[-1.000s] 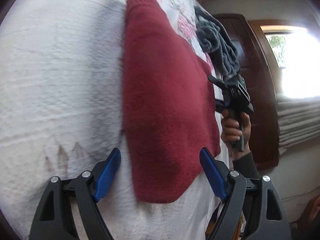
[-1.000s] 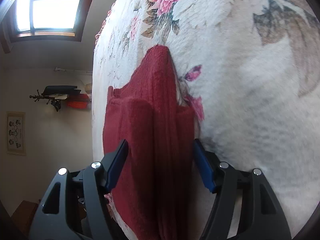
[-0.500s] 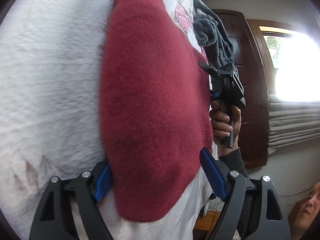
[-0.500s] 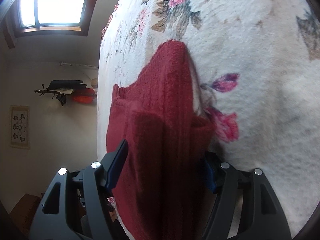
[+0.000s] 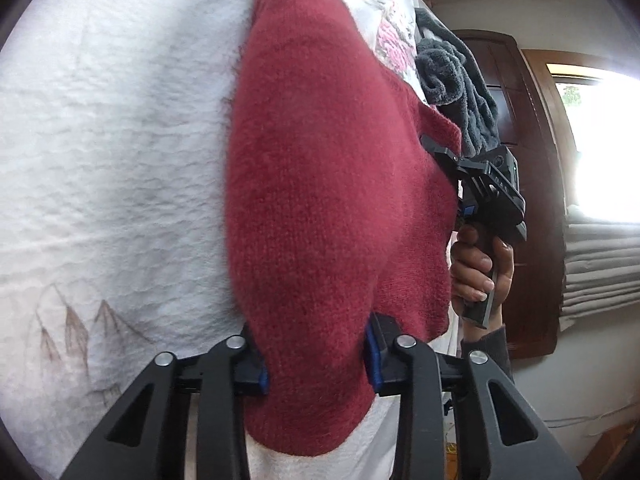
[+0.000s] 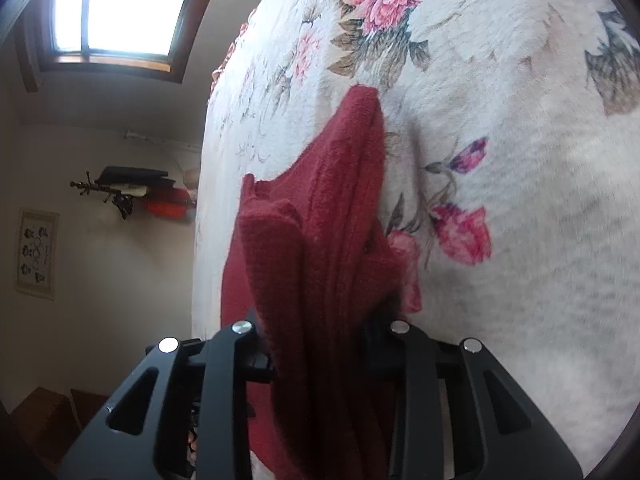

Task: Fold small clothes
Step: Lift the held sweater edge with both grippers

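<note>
White floral bedspread (image 6: pixel 520 280) carries the red sweater (image 5: pixel 328 200), a grey towel (image 5: pixel 460 92) heaped just beyond, while left gripper (image 5: pixel 316 364) and right gripper (image 6: pixel 320 354) fingers clench its bunched knit.

No words or numbers can be read here. The black gripper (image 5: pixel 490 184) held in the person's hand has some tiny pale marks on its side (too small and blurry to make out). A framed picture (image 6: pixel 37 254) on the wall shows little dark shapes, but no letters you can read.
</note>
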The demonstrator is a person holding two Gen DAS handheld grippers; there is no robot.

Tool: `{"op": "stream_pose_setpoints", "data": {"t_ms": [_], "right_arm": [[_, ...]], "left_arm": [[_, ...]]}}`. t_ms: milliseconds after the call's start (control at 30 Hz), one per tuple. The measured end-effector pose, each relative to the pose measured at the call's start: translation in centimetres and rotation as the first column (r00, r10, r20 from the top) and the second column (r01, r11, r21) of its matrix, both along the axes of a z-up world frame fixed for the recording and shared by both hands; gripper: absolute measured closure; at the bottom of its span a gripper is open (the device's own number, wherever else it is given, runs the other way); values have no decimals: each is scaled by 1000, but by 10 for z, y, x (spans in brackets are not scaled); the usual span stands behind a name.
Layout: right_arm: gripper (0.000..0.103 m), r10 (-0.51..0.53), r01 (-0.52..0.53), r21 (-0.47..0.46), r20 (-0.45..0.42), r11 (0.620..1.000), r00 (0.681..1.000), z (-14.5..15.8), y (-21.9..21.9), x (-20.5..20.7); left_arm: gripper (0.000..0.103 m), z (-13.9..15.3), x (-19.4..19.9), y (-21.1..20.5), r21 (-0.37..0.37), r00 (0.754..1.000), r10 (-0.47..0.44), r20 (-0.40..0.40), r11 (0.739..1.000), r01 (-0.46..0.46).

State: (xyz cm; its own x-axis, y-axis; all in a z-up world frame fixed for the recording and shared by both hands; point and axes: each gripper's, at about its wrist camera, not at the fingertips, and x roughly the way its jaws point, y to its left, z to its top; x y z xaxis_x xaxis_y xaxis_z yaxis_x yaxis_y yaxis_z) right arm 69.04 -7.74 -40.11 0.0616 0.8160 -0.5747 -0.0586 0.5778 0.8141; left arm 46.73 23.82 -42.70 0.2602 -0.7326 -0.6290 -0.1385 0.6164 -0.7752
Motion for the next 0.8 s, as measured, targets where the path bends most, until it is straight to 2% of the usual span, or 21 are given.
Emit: {"op": "stream_pose_setpoints", "data": {"t_ms": [400, 667, 800], "right_arm": [[75, 9, -9, -6, 20, 1000, 1000, 44, 31, -29], [75, 59, -59, 19, 33, 998, 998, 70, 72, -61], [75, 94, -96, 71, 28, 993, 995, 75, 104, -86]], "left_arm": [[73, 51, -24, 19, 38, 995, 15, 95, 999, -19], [73, 92, -75, 52, 77, 984, 49, 174, 995, -64], [73, 104, -122, 77, 83, 975, 99, 197, 990, -117]]}}
